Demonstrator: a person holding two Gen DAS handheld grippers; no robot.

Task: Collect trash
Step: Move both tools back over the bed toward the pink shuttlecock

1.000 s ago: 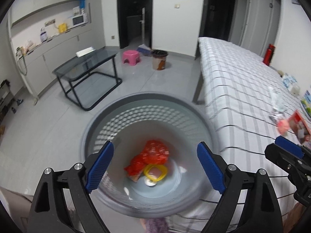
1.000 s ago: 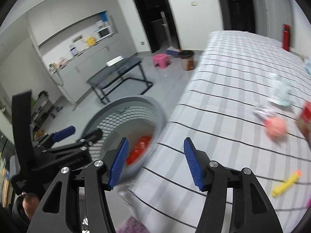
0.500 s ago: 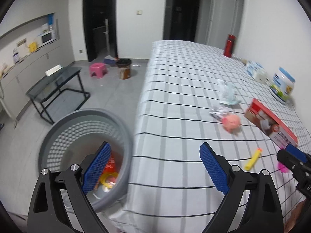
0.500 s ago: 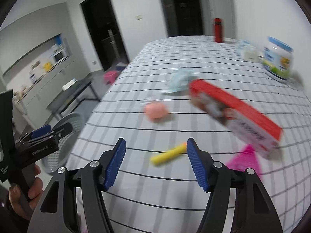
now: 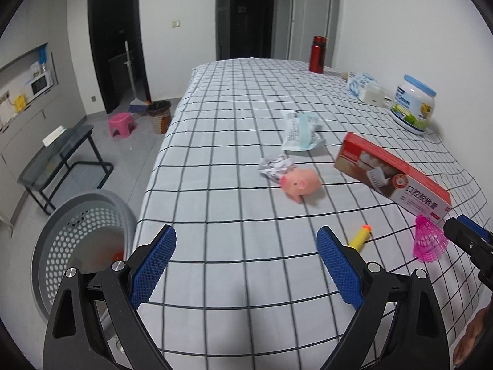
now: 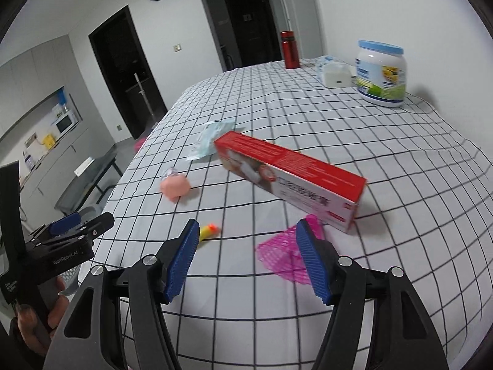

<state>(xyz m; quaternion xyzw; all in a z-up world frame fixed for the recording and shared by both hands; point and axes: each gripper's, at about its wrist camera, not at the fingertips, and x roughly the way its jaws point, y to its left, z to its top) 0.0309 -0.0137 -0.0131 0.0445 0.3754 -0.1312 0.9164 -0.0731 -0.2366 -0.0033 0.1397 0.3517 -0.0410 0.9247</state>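
On the checked tablecloth [image 5: 234, 160] lie a pink pig toy [image 5: 300, 182], a crumpled silver wrapper [image 5: 274, 166], a plastic packet [image 5: 300, 129], a red toothpaste box [image 5: 391, 175], a yellow foam dart [image 5: 359, 237] and a pink mesh shuttlecock [image 5: 428, 242]. A grey perforated basket [image 5: 77, 246] stands on the floor at the left, with red trash inside. My left gripper [image 5: 246, 265] is open and empty above the table's near edge. My right gripper [image 6: 246, 252] is open and empty just before the pink shuttlecock [image 6: 289, 252], with the dart [image 6: 209, 231] at its left finger.
A white jar with a blue lid [image 5: 413, 106], a tissue pack [image 5: 365, 88] and a red bottle [image 5: 317, 54] stand at the table's far right. A glass side table [image 5: 58, 160], a pink stool [image 5: 121, 123] and a brown bin [image 5: 159, 115] are on the floor at the left.
Both grippers have swung right, from over the basket to over the table. The basket has moved to the left edge of the views. Both stay open and empty.
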